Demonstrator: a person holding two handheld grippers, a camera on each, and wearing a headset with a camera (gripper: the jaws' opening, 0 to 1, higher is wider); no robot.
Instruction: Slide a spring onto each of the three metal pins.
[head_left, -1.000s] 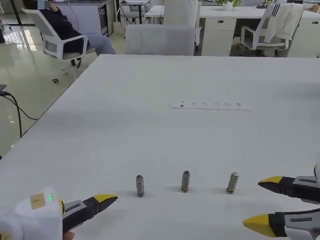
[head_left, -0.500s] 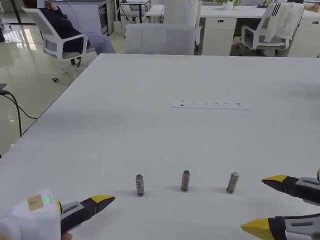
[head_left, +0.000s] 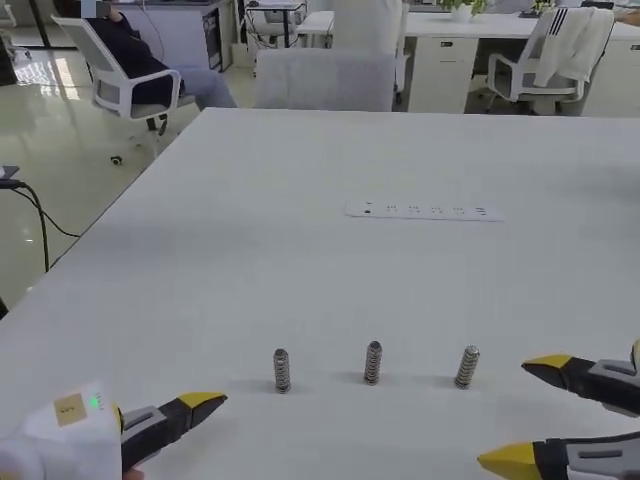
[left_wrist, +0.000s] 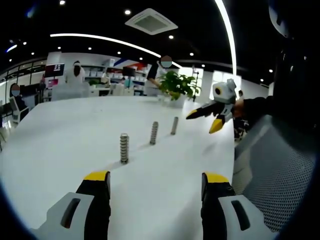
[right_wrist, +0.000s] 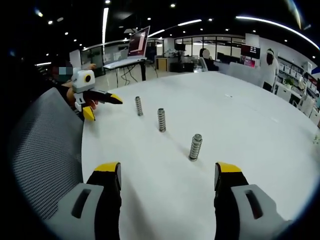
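White and bare across most of its top, the table sits in an open office, and near its front edge three springs stand upright in a straight row. From where the person sits these are the left spring, the middle spring and the right spring, spaced evenly and well apart from one another. Each is a tight grey coil. In the right gripper view a smooth metal pin shows at the top of the nearest coil, so that spring sits around its pin; whether the other two do, I cannot tell. The left tool hovers low over the table, nearer the person than the left spring and off to its outer side. Its yellow-tipped jaws are spread wide with nothing between them. The right tool is out beyond the right spring, its jaws likewise wide apart and empty, touching none of the coils. Farther back on the table lies a flat white power strip. Beyond the far edge are office chairs and pale desks, and a dark cable trails over the glossy floor at the left.
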